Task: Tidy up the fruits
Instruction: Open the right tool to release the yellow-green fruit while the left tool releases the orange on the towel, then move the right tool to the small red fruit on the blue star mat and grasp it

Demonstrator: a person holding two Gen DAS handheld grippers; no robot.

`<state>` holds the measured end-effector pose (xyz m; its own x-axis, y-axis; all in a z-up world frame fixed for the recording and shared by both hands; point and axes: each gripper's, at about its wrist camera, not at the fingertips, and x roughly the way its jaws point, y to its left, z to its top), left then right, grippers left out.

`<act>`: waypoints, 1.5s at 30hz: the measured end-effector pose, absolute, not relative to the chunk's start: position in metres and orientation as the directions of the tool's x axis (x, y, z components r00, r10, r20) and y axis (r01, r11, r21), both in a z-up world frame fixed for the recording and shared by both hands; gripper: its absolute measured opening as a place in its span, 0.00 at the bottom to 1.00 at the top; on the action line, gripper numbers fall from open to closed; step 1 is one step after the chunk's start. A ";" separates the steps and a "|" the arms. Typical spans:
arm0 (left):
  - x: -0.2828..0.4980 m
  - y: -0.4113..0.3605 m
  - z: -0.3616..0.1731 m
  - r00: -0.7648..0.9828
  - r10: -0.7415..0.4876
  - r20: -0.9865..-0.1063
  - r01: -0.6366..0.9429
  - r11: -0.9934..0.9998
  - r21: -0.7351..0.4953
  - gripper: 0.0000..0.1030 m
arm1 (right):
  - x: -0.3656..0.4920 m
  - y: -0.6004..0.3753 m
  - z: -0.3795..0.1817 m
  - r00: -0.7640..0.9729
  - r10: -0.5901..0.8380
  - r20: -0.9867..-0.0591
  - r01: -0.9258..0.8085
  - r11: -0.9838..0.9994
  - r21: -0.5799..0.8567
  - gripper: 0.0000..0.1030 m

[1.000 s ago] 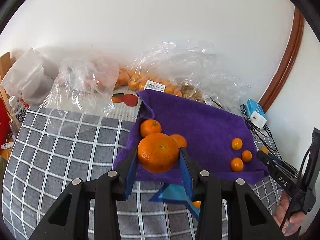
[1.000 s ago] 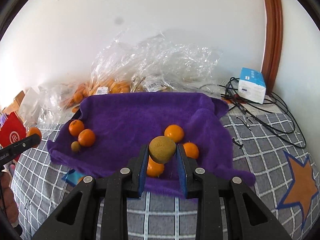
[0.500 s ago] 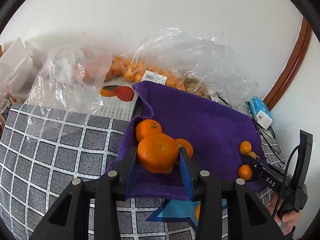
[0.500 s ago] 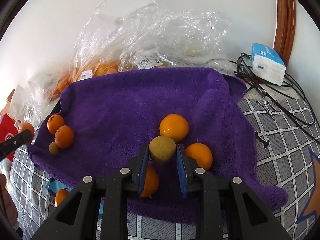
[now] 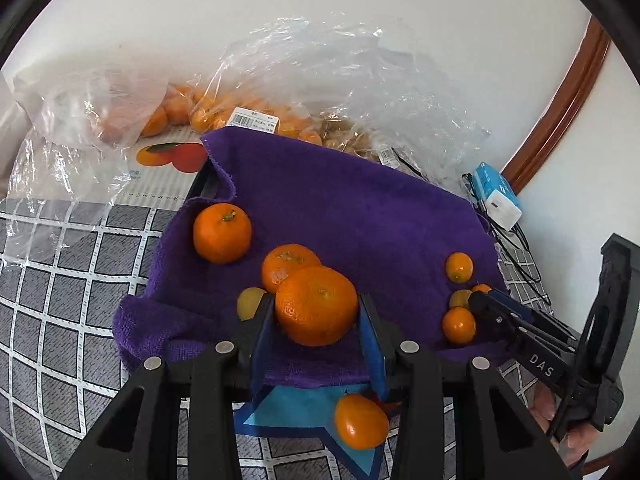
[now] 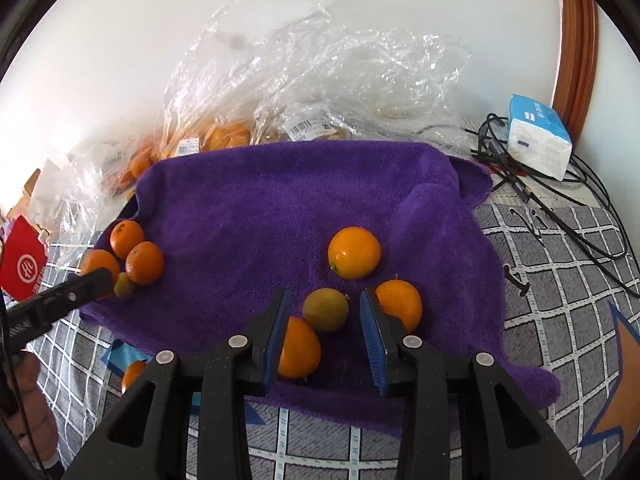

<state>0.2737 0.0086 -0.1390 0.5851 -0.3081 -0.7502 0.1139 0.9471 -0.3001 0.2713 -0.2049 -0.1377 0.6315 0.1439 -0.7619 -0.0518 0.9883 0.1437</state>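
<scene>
A large orange [image 5: 316,305] is clamped between the blue pads of the left gripper [image 5: 317,316], held over the near edge of the purple towel [image 5: 344,216]. Since the earlier frames this gripper has been carried forward over the towel, so that two smaller oranges [image 5: 222,233] [image 5: 286,264] and a small yellowish fruit [image 5: 250,302] are now seen just beyond its fingers. One more orange [image 5: 360,422] lies off the towel, on the checked cloth [image 5: 72,296] below the gripper.

The fingers of the right gripper [image 6: 325,320] have been spread apart. The greenish-brown fruit [image 6: 325,309], which was pinched between them half a second ago, is now seen resting on the towel in the gap, touched by neither pad. Beside it an orange [image 6: 298,348] lies against the left finger, another [image 6: 400,304] just right of the right finger, and a third [image 6: 354,253] farther back.

At the far side, clear plastic bags [image 6: 320,80] holding more fruit are piled against the wall. A blue and white tissue pack [image 6: 538,136] is seen at the far right, with black cables [image 6: 560,184] beside it.
</scene>
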 end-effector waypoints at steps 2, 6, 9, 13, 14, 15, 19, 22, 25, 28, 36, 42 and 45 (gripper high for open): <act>0.274 0.003 -0.143 0.577 -0.301 -0.759 0.119 0.951 -0.286 0.37 | 0.263 -0.207 -0.133 0.642 0.128 -0.756 -0.043 0.990 0.132 0.37; 0.277 -0.005 -0.153 0.559 -0.260 -0.788 0.106 0.964 -0.243 0.37 | 0.249 -0.214 -0.128 0.655 0.100 -0.749 -0.011 0.992 0.123 0.38; 0.279 -0.007 -0.154 0.557 -0.248 -0.792 0.107 0.968 -0.228 0.37 | 0.239 -0.220 -0.128 0.653 0.082 -0.753 0.021 0.992 0.126 0.38; 0.285 -0.012 -0.157 0.540 -0.228 -0.810 0.103 0.973 -0.206 0.37 | 0.228 -0.227 -0.132 0.650 0.070 -0.757 0.052 0.989 0.136 0.38; 0.285 -0.014 -0.157 0.541 -0.220 -0.812 0.102 0.975 -0.196 0.37 | 0.226 -0.228 -0.133 0.651 0.064 -0.756 0.059 0.989 0.134 0.38; 0.285 -0.015 -0.158 0.543 -0.210 -0.813 0.101 0.978 -0.185 0.37 | 0.225 -0.229 -0.134 0.651 0.060 -0.757 0.063 0.989 0.132 0.38; 0.283 -0.017 -0.156 0.544 -0.201 -0.815 0.100 0.979 -0.175 0.39 | 0.220 -0.233 -0.132 0.650 0.056 -0.758 0.076 0.988 0.138 0.38; 0.277 -0.014 -0.148 0.545 -0.222 -0.809 0.102 0.975 -0.198 0.49 | 0.216 -0.232 -0.127 0.650 0.046 -0.758 0.088 0.987 0.135 0.38; 0.264 -0.009 -0.136 0.575 -0.232 -0.785 0.110 0.972 -0.206 0.55 | 0.209 -0.229 -0.122 0.652 0.050 -0.756 0.089 0.986 0.142 0.44; 0.252 0.001 -0.126 0.596 -0.229 -0.770 0.104 0.972 -0.209 0.57 | 0.201 -0.223 -0.118 0.657 0.043 -0.753 0.081 0.989 0.127 0.45; 0.214 0.049 -0.118 0.638 -0.199 -0.744 0.035 0.973 -0.229 0.57 | 0.177 -0.200 -0.110 0.672 0.014 -0.741 0.058 0.996 0.072 0.52; 0.194 0.089 -0.130 0.632 -0.181 -0.754 -0.021 0.968 -0.250 0.57 | 0.170 -0.178 -0.116 0.673 0.003 -0.739 0.042 0.998 0.043 0.52; 0.185 0.104 -0.137 0.630 -0.180 -0.755 -0.033 0.966 -0.257 0.57 | 0.171 -0.165 -0.123 0.658 0.015 -0.753 0.019 0.999 0.036 0.52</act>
